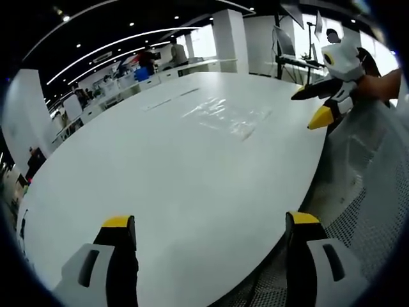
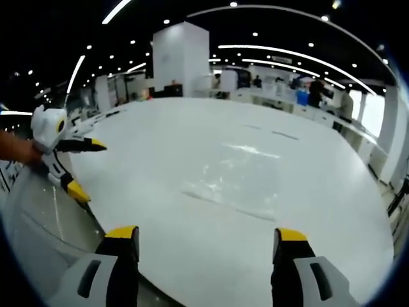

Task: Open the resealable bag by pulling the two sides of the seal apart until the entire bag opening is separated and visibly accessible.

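Bag (image 1: 220, 115) was lying flat out near the middle of the white table (image 1: 160, 192), well apart from both grippers. It was clear plastic, so thin that all I could pick out was glare and a few wrinkles; in the right gripper view it was the same shiny patch (image 2: 230, 185) on the tabletop.

My guess on handling: very light, floppy and slick, nothing stiff to push against. It would probably slide across that smooth table if nudged instead of pinched. Since it lay flat, getting a jaw under one layer looked like the fiddly part. Best spot to grab would be just below the seal strip, one gripper on each side of the mouth, then pull apart.

Trouble was, I couldn't tell which edge had the seal. No coloured strip or zipper line was readable in either view, and I couldn't say if it was pressed shut or partly open already. Whether anything was inside was also impossible to see.

Left gripper (image 1: 211, 233) had its jaws spread wide with nothing between them, hanging over the near edge of the table. Right gripper (image 2: 208, 246) was the same, released and empty. Each one also showed off to the side in the other's view, jaws apart, with a bit of the person's hand behind it.
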Demonstrator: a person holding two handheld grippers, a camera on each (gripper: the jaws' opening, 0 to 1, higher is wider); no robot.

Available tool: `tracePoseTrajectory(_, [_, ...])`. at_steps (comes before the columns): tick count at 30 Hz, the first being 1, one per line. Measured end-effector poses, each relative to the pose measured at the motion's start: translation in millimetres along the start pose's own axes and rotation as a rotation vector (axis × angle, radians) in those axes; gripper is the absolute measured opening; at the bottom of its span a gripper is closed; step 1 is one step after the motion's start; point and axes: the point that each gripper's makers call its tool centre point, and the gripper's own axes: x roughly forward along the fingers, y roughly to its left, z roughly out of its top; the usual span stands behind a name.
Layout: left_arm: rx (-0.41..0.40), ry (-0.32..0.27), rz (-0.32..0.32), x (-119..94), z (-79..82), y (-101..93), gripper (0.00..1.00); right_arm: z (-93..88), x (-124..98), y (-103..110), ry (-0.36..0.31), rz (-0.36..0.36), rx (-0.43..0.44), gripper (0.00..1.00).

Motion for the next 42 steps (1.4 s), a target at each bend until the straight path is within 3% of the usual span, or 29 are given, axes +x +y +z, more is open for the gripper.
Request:
tracePoseTrajectory(19, [0.014, 0.016, -0.037, 1.7, -2.5, -8.1, 0.95, 3.1, -2.1, -7.5, -0.02, -0.032, 0.011, 0.85])
tracePoseTrajectory(42, [0.037, 0.018, -0.014, 0.6, -1.8, -4.7, 0.95, 3.7, -1.0, 0.9, -0.02, 0.007, -0.003, 0.86])
